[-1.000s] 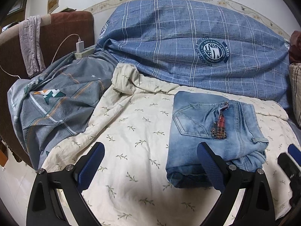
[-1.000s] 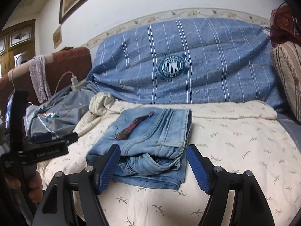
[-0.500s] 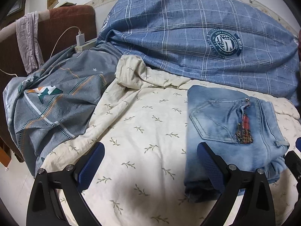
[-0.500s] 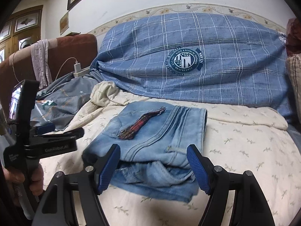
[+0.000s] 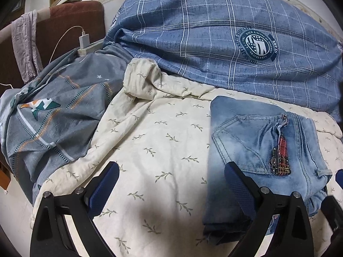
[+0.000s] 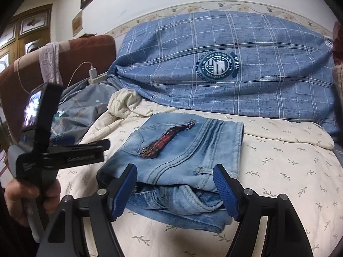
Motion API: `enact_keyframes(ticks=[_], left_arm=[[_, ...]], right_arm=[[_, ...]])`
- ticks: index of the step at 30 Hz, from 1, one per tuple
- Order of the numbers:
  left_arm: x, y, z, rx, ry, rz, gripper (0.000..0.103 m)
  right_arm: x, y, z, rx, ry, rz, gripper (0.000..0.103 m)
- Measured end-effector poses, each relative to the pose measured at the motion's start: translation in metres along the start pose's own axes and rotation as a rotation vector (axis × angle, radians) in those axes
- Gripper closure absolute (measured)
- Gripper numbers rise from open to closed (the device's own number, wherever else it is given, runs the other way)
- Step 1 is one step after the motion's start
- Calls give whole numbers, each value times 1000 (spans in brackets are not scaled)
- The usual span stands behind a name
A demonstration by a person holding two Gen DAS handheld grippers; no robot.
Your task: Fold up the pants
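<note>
- Left gripper [image 5: 171, 184] spread wide, gripping nothing, poised over cream leaf-print sheet [image 5: 150, 145]; right-hand finger overlapping the near left edge of the jeans [image 5: 263, 147] in the left wrist view, contact not clear.
- Right gripper [image 6: 174, 190] also spread wide, nothing pinched, blue pads at either side of the near end of the jeans [image 6: 184, 152]; touching or just above, cannot tell.
- Same left gripper seen from the side in the right wrist view [image 6: 64, 152], held by a hand [image 6: 27, 201], just left of the jeans.
- Jeans folded into a compact stack on the sheet, back pocket and red patterned patch [image 5: 283, 154] facing up, waistband layers showing at the near end.
- Behind the jeans, big blue plaid cover [image 5: 225, 38] with round badge.
- To the left, rumpled grey quilt [image 5: 60, 115]; beyond it, white charger [image 5: 84, 40] plugged into a power strip, brown headboard [image 5: 70, 19].
</note>
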State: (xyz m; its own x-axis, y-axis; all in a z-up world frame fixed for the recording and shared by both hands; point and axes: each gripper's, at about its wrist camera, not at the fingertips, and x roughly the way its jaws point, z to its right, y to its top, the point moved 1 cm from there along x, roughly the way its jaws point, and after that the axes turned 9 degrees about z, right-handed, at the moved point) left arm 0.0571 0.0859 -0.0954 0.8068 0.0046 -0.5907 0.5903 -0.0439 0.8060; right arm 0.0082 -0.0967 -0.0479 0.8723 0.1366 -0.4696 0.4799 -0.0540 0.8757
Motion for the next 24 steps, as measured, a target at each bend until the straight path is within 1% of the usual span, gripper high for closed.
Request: enact_keyframes(ticks=[8,15,21,24], left_arm=[[-2,2,10,18,-19,7,5],[-8,3,9,7,-35,24,5],[-10,3,11,4,-54,28,5],[-4,2,8,-2,-67,-1,4]], right_arm=[[0,-5,-1,-7,12,-22,27],[-3,-11,6,-20,-19,-37,27],[-1,-10,16,38,-29,-42,27],[2,-8,22,53,-33,-43,27]])
